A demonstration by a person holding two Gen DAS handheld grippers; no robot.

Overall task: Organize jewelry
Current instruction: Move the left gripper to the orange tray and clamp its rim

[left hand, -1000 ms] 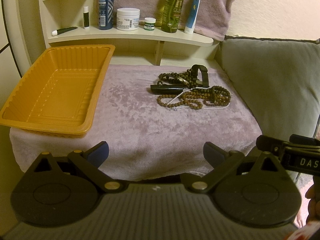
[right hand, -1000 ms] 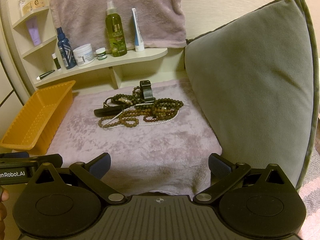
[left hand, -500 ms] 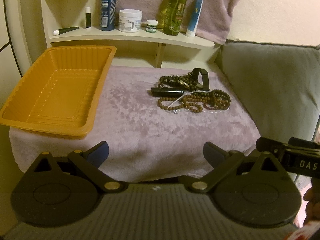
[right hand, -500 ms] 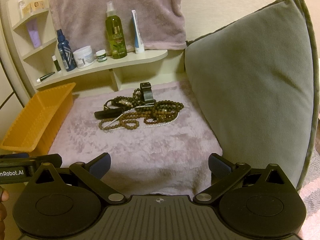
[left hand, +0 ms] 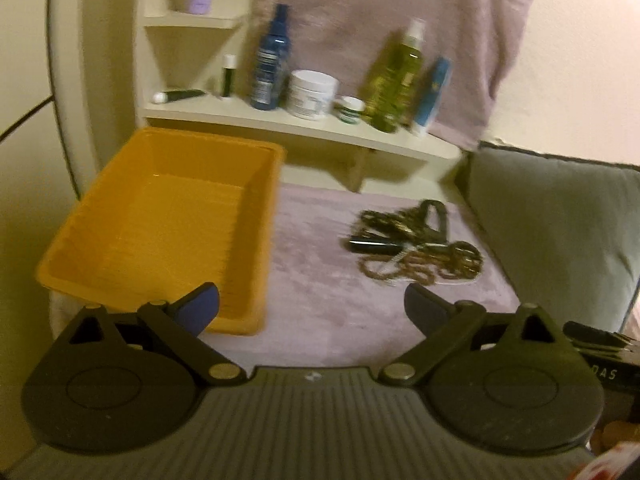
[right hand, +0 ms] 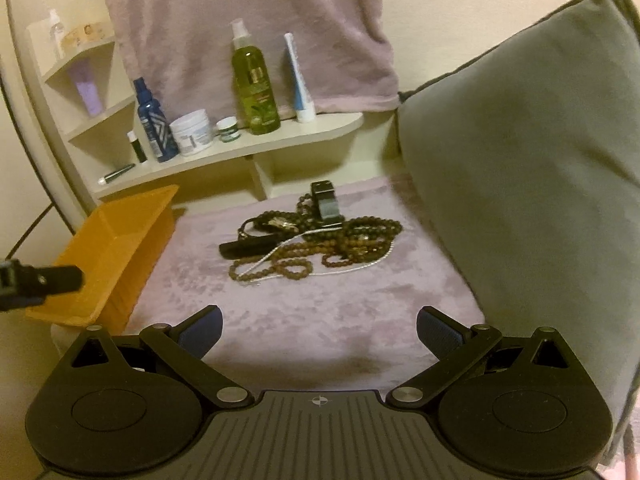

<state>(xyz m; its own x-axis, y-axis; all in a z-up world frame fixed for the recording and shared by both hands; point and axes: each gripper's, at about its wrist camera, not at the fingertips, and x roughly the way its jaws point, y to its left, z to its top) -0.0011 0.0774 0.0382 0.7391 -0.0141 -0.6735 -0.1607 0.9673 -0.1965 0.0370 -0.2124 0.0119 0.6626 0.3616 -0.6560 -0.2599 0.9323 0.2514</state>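
Observation:
A tangle of jewelry [right hand: 316, 246] lies on the mauve cloth: brown bead necklaces, a thin silver chain, a black watch strap and a dark tube. The left wrist view shows the same jewelry pile [left hand: 420, 248] to the right of centre, blurred. An empty orange tray [left hand: 168, 224] sits at the cloth's left side; the orange tray [right hand: 108, 256] appears edge-on in the right wrist view. My left gripper [left hand: 312, 308] is open, near the tray's front corner. My right gripper [right hand: 320, 330] is open over the cloth's front, short of the pile. Neither holds anything.
A cream shelf [right hand: 248, 148] behind the cloth carries bottles, jars and tubes, with a mauve towel [right hand: 248, 28] hanging above. A large grey cushion [right hand: 532, 184] stands along the right side. The other gripper's tip [right hand: 40, 280] pokes in at left.
Both grippers have moved forward toward the cloth. The left view has swung up and left, so the tray now sits closer and the image is blurred. The jewelry has not moved.

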